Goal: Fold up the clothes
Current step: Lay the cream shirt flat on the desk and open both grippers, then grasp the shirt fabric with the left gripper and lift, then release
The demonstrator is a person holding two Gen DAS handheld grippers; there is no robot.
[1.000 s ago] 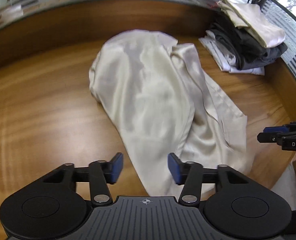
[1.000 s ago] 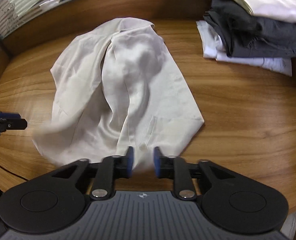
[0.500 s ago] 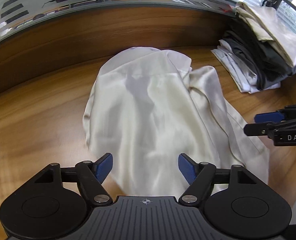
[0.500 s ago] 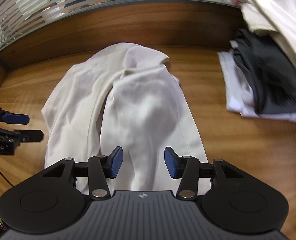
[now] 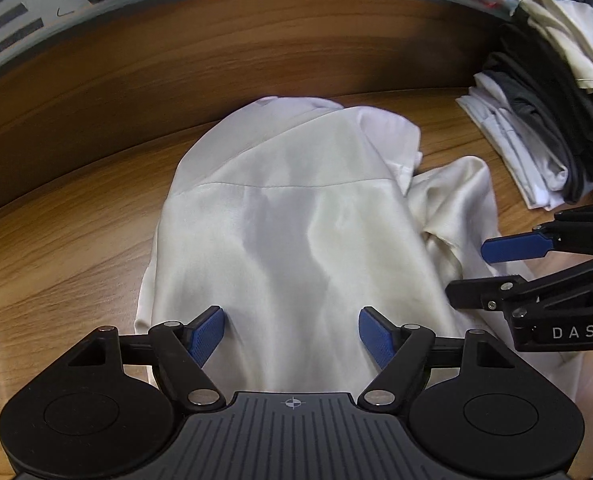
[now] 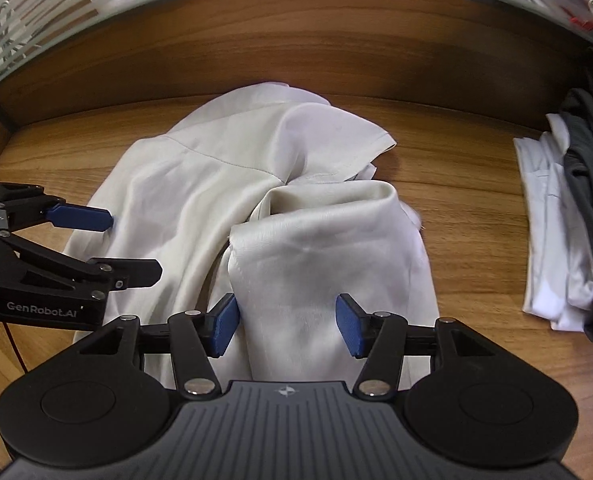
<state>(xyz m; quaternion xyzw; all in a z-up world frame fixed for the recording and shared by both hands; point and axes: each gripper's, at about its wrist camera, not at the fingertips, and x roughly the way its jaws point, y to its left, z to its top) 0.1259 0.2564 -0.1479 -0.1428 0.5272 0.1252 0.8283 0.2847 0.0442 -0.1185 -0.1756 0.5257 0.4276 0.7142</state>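
The step in hand looks like the start of a fold: both tools hang over the near end of a cream shirt (image 5: 296,232) that lies rumpled on the wooden table (image 5: 56,248), and neither has hold of it. The left gripper (image 5: 292,334) has its blue pads spread wide with the cloth passing between and beneath them, but the pads do not press on it, so it is released. The right gripper (image 6: 286,326) is also released and its jaws are opening; a doubled-over flap of the shirt runs up between its pads, and the left pad sits just beside the flap's edge without clearly pinching it. The shirt stretches away from the tools toward the far wall of the table, its back seam showing across the middle and a short sleeve (image 6: 360,136) sticking out to the right at the far end. A pile of folded clothes (image 5: 536,120) sits well apart on the far right. By my reading the garment is not yet flat, so the next move calls for each tool to drop onto a near edge or corner, close on a single layer, and draw the cloth out smooth before any fold is made.
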